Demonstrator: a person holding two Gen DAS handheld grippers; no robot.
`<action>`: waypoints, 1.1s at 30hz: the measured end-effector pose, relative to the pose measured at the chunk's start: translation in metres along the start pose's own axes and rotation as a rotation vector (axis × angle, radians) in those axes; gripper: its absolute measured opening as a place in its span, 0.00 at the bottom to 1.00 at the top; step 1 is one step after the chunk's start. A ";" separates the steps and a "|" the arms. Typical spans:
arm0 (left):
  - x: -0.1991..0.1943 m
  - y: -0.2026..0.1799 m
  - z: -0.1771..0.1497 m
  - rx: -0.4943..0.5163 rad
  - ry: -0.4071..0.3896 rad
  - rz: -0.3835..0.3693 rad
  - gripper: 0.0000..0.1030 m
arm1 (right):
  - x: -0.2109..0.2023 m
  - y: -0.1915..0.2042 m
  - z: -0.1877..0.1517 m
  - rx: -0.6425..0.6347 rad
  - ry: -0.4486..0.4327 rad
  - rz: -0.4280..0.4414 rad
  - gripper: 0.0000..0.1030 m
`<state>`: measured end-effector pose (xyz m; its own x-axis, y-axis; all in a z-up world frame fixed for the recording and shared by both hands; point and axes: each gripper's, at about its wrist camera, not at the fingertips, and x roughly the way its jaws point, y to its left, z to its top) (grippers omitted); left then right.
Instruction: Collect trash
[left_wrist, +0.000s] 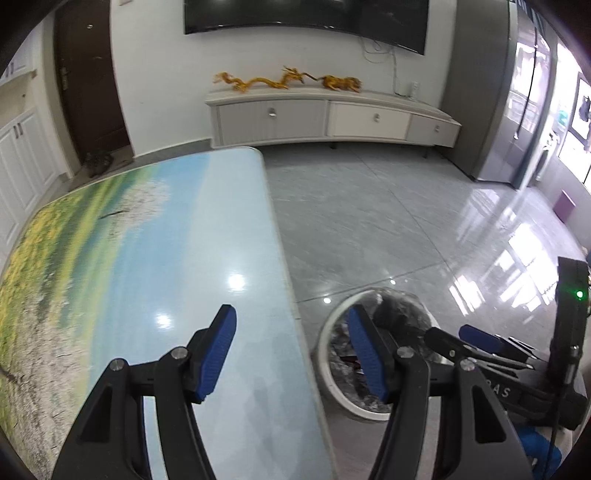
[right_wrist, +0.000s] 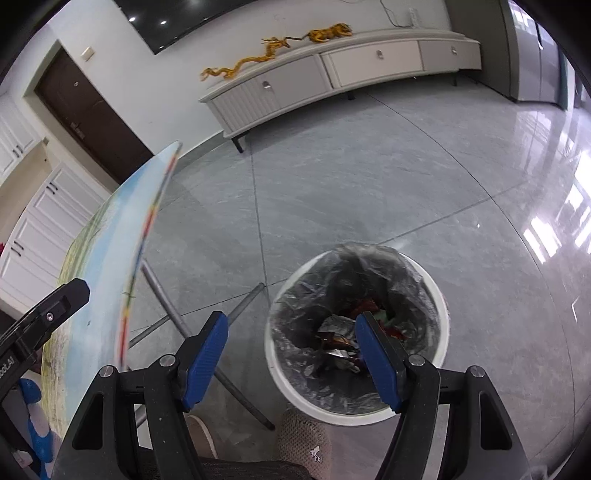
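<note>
A white trash bin (right_wrist: 436, 291) lined with a grey plastic bag stands on the floor beside the table. Crumpled wrappers (right_wrist: 340, 332) lie inside it, red and silver. My right gripper (right_wrist: 291, 354) is open and empty, above the bin's near left edge. My left gripper (left_wrist: 291, 350) is open and empty over the table's right edge (left_wrist: 284, 266); the bin (left_wrist: 325, 343) shows just right of it, partly hidden by the right finger. The right gripper (left_wrist: 480, 339) shows over the bin in the left wrist view.
The table (left_wrist: 166, 258) has a glossy landscape-print top; I see nothing on it. Its metal legs (right_wrist: 177, 317) cross beside the bin. A slippered foot (right_wrist: 303, 443) is next to the bin. A low TV cabinet (left_wrist: 325, 118) stands against the far wall across tiled floor (right_wrist: 369, 177).
</note>
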<state>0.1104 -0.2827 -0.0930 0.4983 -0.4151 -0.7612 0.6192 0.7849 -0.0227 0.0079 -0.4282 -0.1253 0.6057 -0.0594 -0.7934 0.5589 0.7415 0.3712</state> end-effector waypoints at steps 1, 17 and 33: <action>-0.003 0.005 -0.001 -0.008 -0.007 0.012 0.59 | -0.001 0.008 -0.001 -0.013 -0.005 0.004 0.67; -0.065 0.078 -0.030 -0.145 -0.146 0.213 0.59 | -0.037 0.113 -0.023 -0.232 -0.219 -0.034 0.71; -0.117 0.121 -0.057 -0.201 -0.229 0.333 0.59 | -0.051 0.151 -0.043 -0.289 -0.327 -0.046 0.91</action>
<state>0.0922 -0.1128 -0.0439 0.7861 -0.1986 -0.5854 0.2839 0.9572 0.0566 0.0370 -0.2849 -0.0494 0.7570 -0.2709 -0.5946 0.4364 0.8869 0.1515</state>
